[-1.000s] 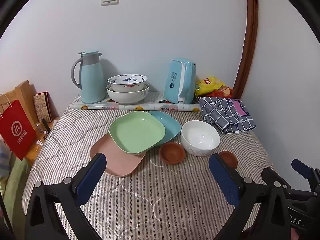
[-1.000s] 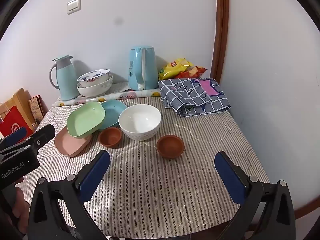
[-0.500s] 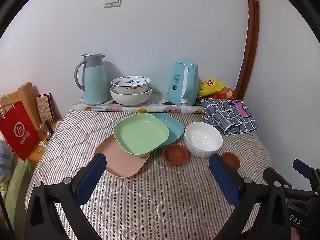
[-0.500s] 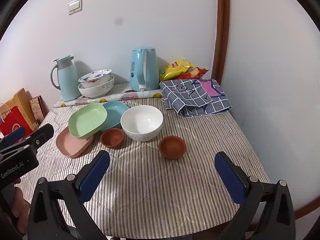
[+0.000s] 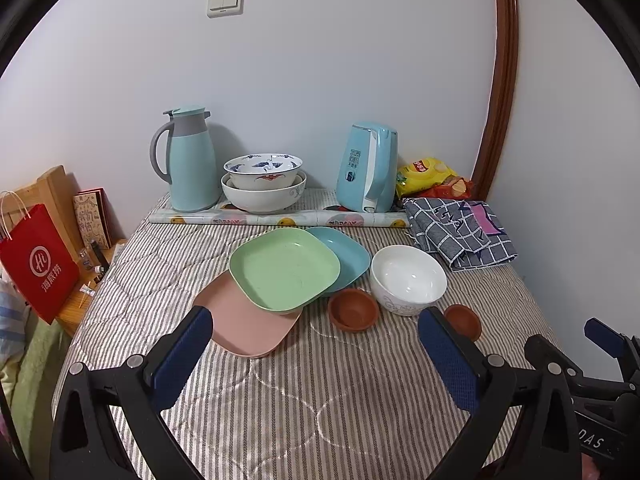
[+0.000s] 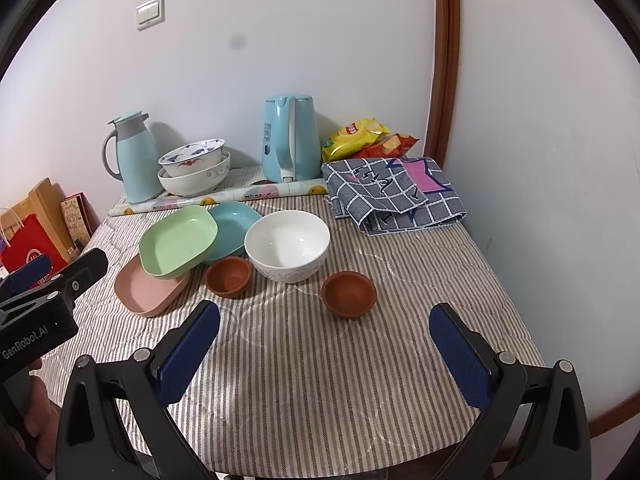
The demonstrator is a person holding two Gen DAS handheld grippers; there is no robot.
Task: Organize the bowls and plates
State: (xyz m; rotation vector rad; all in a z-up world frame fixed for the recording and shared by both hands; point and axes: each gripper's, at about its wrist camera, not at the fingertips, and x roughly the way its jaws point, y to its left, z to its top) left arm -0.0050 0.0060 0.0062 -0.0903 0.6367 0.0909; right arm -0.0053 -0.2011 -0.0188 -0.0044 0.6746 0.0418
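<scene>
The worktop (image 6: pixel 360 380) has a striped cloth on it, and nothing on it has been picked up yet. The biggest dishes are three square plates in a messy pile: the pink plate (image 5: pixel 244 324) is at the bottom, the green plate (image 5: pixel 285 270) leans on top of it, and the blue plate (image 5: pixel 344 254) peeks out from under the green one on the far side. Just beside them sits the white bowl (image 6: pixel 287 245). Then come the two little brown bowls: one brown bowl (image 6: pixel 228 277) is touching the pile side, and the other brown bowl (image 6: pixel 348 293) sits alone, near the right tool. The left tool (image 5: pixel 316 356) is open wide and holds nothing. The right tool (image 6: pixel 324 354) is open wide too, and empty. Since a second ago both tools have pulled back and up a little, so the dishes look a bit farther away, but no dish has moved. I think this means the sorting has not started, and the person is just getting ready to choose a first dish.
</scene>
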